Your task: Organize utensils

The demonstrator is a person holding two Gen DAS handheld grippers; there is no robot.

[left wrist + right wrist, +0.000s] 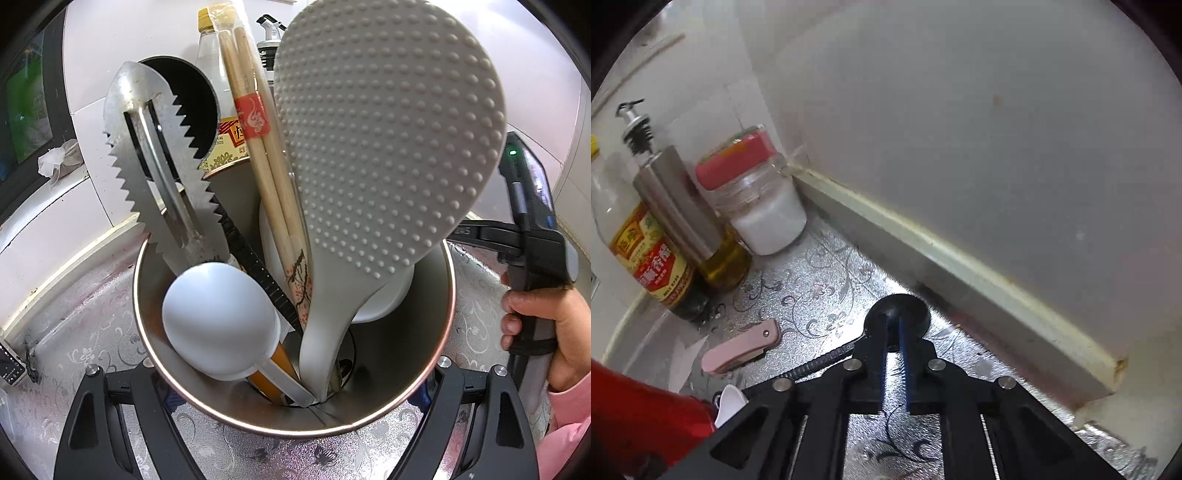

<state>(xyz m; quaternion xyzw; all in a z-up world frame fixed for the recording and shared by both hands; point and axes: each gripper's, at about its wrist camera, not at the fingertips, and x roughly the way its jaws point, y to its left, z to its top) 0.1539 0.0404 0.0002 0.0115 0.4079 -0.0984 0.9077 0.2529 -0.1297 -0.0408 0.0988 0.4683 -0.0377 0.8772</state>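
The right claw (894, 354), jaws nearly closed about the black ladle (897, 314) near the counter's (820, 273) back wall edge, straddles its handle running lower-left, while the left claw (295, 424) clamps the utensil cup (436, 332).

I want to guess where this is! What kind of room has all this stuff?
Most likely a kitchen counter. A metal holder stands full of cooking tools, like a dotted rice paddle and chopsticks. By the wall stand a vinegar or sauce bottle, an oil bottle and a red-lidded jar.
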